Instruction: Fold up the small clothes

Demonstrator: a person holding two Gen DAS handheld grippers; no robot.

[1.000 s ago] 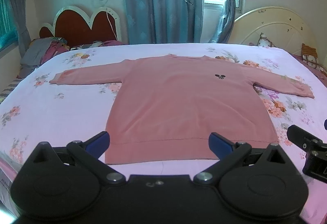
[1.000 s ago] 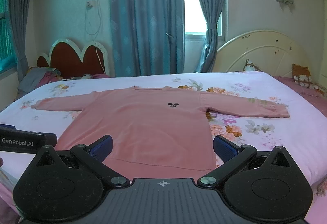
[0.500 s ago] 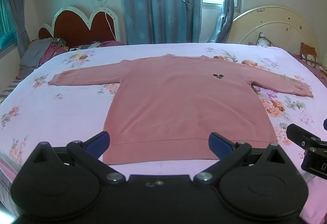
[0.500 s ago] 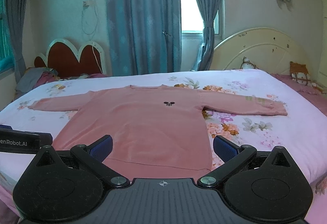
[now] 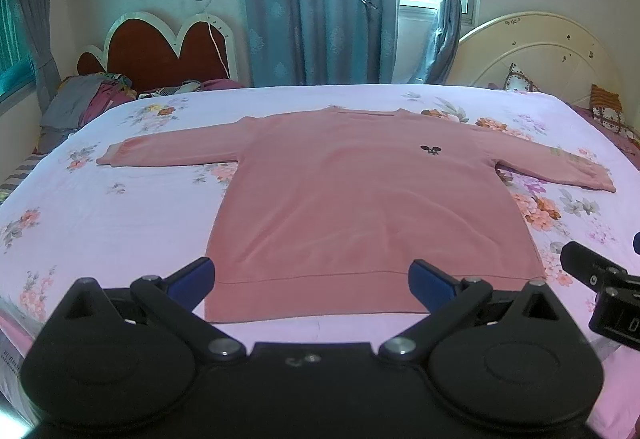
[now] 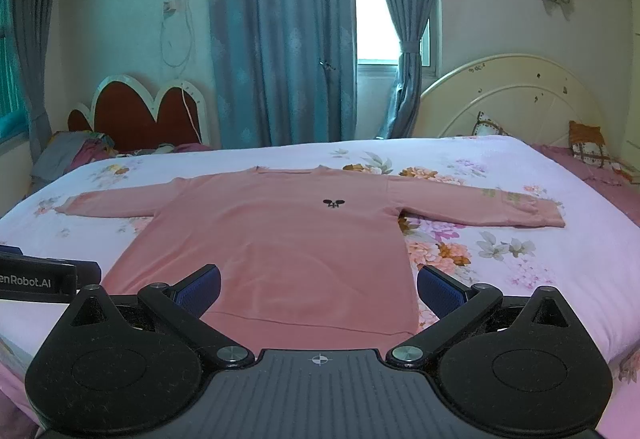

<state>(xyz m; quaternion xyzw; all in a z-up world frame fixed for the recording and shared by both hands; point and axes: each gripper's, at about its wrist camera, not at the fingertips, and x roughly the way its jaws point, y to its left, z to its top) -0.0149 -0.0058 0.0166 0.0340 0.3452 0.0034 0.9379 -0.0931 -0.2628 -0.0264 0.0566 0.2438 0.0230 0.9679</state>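
Observation:
A pink long-sleeved sweater (image 5: 360,207) lies flat and spread out on the bed, sleeves out to both sides, hem toward me. It also shows in the right wrist view (image 6: 280,239). A small black emblem (image 5: 430,149) marks its chest. My left gripper (image 5: 312,279) is open and empty, hovering just before the hem. My right gripper (image 6: 318,287) is open and empty, also near the hem. The right gripper's body shows at the right edge of the left wrist view (image 5: 600,291).
The bed has a pink floral sheet (image 5: 120,219). A pile of clothes (image 5: 80,103) lies at the far left by a red headboard (image 5: 160,55). A cream headboard (image 5: 540,51) and cushions (image 5: 608,111) stand at the right. Curtains hang behind.
Both grippers have shifted slightly; the right wrist view has lowered and drawn back a little. The sweater has not moved. Both grippers stay open.

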